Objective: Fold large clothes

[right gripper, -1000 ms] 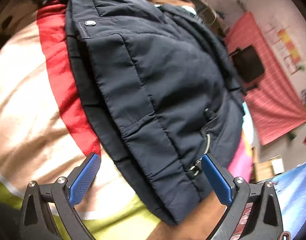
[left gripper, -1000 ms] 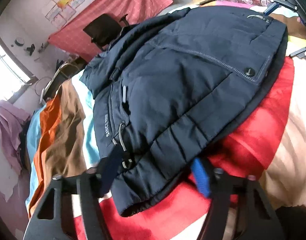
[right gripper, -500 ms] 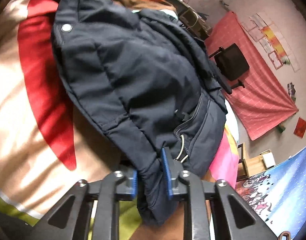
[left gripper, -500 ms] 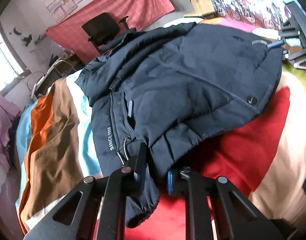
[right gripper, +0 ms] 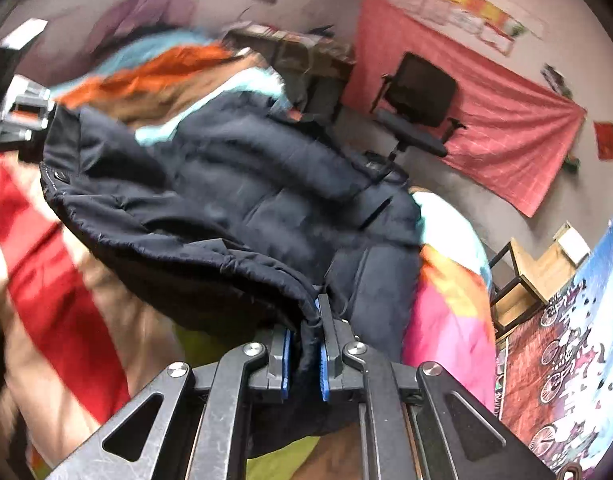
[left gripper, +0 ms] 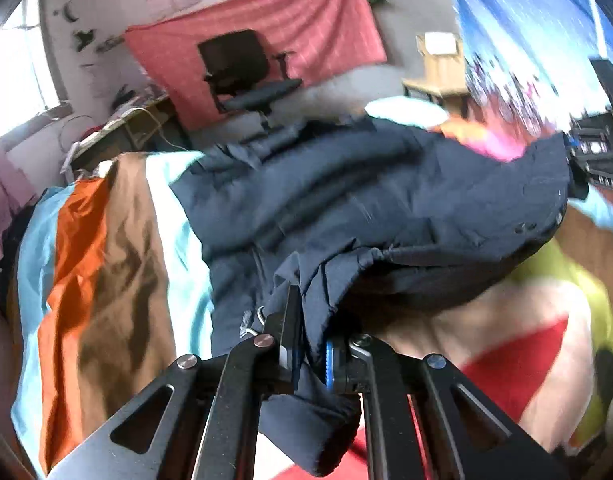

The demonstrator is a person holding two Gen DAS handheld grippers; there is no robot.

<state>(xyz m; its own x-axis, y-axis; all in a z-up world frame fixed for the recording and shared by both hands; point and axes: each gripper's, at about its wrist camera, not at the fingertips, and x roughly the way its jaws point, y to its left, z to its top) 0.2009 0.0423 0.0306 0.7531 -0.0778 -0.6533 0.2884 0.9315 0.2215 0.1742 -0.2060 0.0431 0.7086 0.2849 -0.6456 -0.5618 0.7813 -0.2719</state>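
One navy jacket (left gripper: 378,200), two grippers: the left gripper (left gripper: 308,344) is clamped on a bunched hem corner, the right gripper (right gripper: 304,354) pinches the other, lifting that edge off the striped bedspread (left gripper: 106,264) (white lettering near the left fingers is too blurred to read). One black office chair (right gripper: 420,92) stands behind.

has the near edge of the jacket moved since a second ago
Yes. The jacket hem, pinched by the left gripper and right gripper, has risen off the striped bedspread, toward the office chair.
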